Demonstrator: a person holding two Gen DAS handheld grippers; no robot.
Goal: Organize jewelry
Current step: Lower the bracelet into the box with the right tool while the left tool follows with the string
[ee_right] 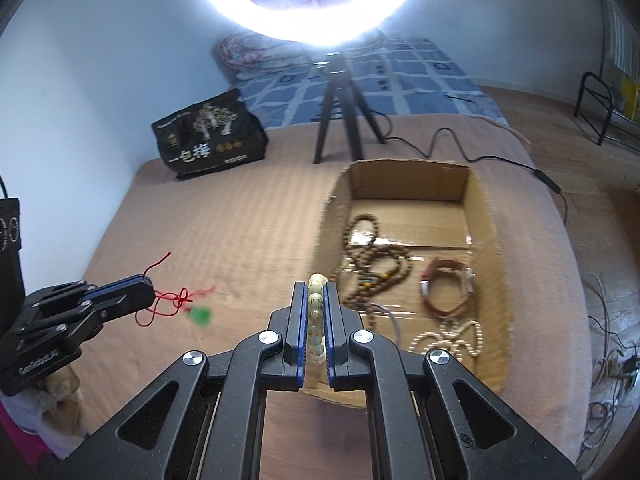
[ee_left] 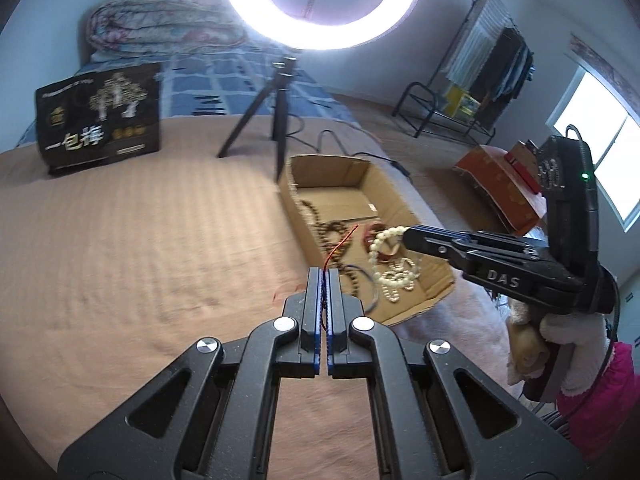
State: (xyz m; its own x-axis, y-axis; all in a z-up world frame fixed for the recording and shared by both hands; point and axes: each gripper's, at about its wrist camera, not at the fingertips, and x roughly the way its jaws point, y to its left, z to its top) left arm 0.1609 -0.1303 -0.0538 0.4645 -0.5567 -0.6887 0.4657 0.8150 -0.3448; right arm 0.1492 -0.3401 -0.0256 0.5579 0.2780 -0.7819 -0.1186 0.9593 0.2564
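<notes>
My left gripper (ee_left: 324,271) is shut on a thin red cord necklace (ee_left: 340,246). In the right wrist view the left gripper (ee_right: 150,292) holds that cord (ee_right: 172,296), with a green pendant (ee_right: 201,315) dangling above the bed. My right gripper (ee_right: 316,285) is shut on a pale bead bracelet (ee_right: 315,308). In the left wrist view the right gripper (ee_left: 408,236) holds the bracelet (ee_left: 380,242) above the cardboard box (ee_left: 400,196). The box (ee_right: 486,216) holds brown bead strands (ee_right: 372,260), a red-strap watch (ee_right: 444,284) and a pearl necklace (ee_right: 452,338).
A ring light on a black tripod (ee_right: 340,116) stands behind the box, its cable (ee_right: 500,160) trailing right. A black printed bag (ee_right: 208,136) stands at the back left of the brown blanket (ee_right: 224,220). A clothes rack (ee_left: 492,64) and orange box (ee_left: 500,184) stand off the bed.
</notes>
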